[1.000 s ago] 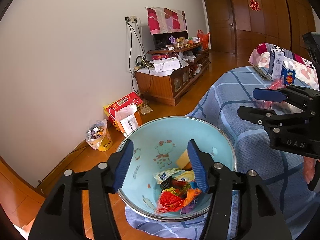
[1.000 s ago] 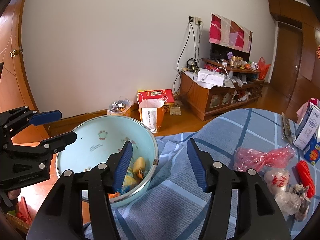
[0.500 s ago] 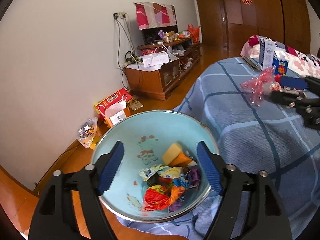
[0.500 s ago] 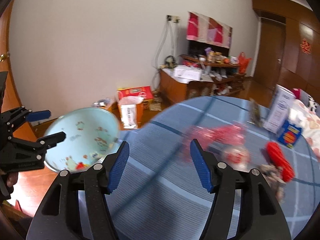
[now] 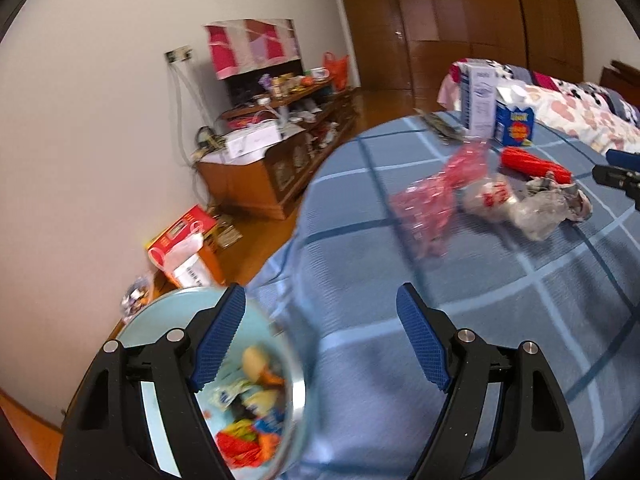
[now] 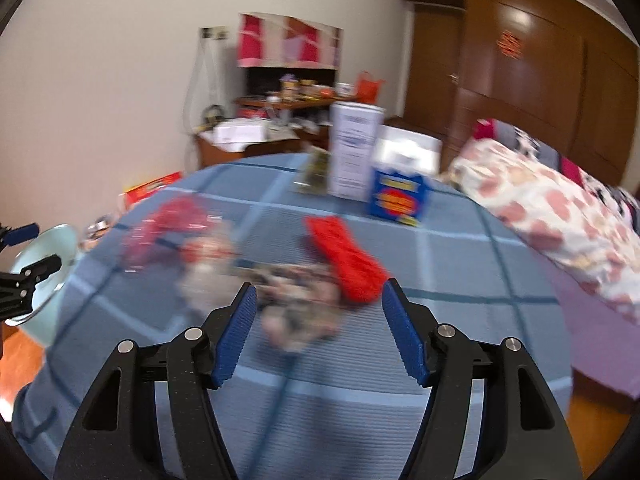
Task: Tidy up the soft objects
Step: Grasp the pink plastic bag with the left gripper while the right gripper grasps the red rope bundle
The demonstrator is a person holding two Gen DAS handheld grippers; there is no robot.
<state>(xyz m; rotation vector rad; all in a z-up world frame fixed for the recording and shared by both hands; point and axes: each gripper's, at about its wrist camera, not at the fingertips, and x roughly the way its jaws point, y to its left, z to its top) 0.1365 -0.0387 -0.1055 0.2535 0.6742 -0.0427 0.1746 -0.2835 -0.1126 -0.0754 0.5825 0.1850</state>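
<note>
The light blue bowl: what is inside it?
The light blue bowl holds a heap of soft items: red, orange, yellow, blue-and-white. The left gripper covers part; blur hides details.

A lived-in home bedroom: a bed [image 5: 460,280] under a blue checked cover, a floral quilt [image 5: 580,116] far right, wooden wardrobe doors [image 6: 520,60] behind, and a cluttered TV cabinet [image 5: 276,168] against the far-left wall.

White wall [image 5: 80,140], wooden cabinet [image 5: 256,176], brown wardrobe doors [image 6: 520,80]
</note>
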